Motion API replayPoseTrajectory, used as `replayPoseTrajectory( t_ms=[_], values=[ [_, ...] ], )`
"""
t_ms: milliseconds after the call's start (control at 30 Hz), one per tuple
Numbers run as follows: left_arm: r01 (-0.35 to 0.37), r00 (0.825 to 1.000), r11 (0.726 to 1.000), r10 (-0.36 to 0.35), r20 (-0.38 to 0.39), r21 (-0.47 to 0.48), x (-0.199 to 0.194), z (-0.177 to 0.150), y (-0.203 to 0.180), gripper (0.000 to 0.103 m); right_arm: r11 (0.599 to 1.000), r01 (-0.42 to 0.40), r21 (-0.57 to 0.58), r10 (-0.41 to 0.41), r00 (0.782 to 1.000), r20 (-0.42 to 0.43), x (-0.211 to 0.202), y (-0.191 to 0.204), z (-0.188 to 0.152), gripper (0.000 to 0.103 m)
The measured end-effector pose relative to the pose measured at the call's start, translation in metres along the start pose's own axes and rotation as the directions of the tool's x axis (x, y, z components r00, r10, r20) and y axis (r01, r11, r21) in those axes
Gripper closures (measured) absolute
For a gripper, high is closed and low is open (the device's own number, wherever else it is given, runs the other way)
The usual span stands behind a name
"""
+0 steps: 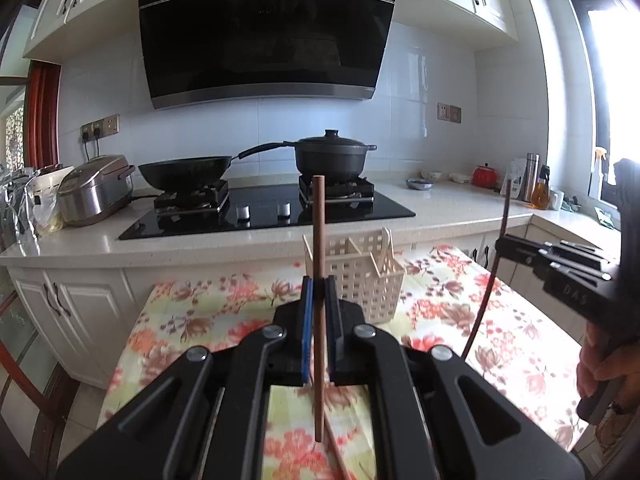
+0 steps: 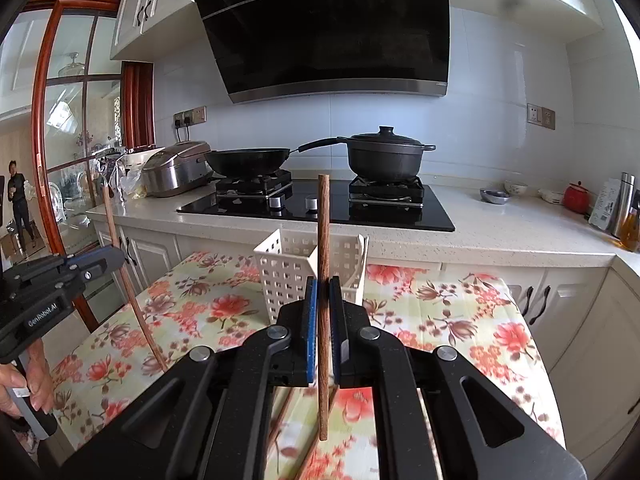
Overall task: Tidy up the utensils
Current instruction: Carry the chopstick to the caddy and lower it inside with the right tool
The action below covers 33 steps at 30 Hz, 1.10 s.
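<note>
My left gripper is shut on a brown wooden chopstick, which it holds upright above the floral tablecloth. Just beyond it stands a white slotted utensil basket with a white spoon in its right compartment. My right gripper is shut on a darker chopstick, also upright, in front of the same basket. Each gripper shows in the other's view: the right gripper at the right edge, the left gripper at the left edge. Another chopstick lies on the cloth below.
Behind the table runs a white counter with a black hob, a wok, a lidded pot and a rice cooker. Bottles and a red jar stand at the right. A person stands beyond the glass door.
</note>
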<state>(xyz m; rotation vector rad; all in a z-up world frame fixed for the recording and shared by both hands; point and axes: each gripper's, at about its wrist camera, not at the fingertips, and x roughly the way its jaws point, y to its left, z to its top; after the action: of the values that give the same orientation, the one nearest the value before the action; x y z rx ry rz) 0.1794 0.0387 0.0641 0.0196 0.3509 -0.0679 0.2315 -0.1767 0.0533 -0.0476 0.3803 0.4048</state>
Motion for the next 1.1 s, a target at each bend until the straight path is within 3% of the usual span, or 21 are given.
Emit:
replayPoseTrajectory(
  t_ms=[200,700,900,1100],
  values=[
    [0.019,1.0,1.0,-0.019,0.022,0.001,0.023,0.04,0.004,0.097,1.0,-0.011,0.014,0.011,1.0,0.01,0.028,-0.007,0.035,0.096],
    [0.007,0.994,1.0,-0.01,0.109,0.026,0.083,0.174,0.005,0.097,0.999,0.017,0.035,-0.018,0.999,0.039,0.095,-0.032,0.132,0.096],
    [0.013,0.994,1.0,-0.012,0.105,0.0,0.121,0.184,0.004,0.097,0.998,-0.009,0.066,0.006,0.999,0.051,0.121,-0.038,0.152,0.096],
    [0.025,0.999,0.999,-0.024,0.036,-0.025,0.169,0.167,0.005,0.097,0.998,-0.033,0.057,0.035,0.999,-0.032,0.164,-0.034,0.134,0.096]
  ],
)
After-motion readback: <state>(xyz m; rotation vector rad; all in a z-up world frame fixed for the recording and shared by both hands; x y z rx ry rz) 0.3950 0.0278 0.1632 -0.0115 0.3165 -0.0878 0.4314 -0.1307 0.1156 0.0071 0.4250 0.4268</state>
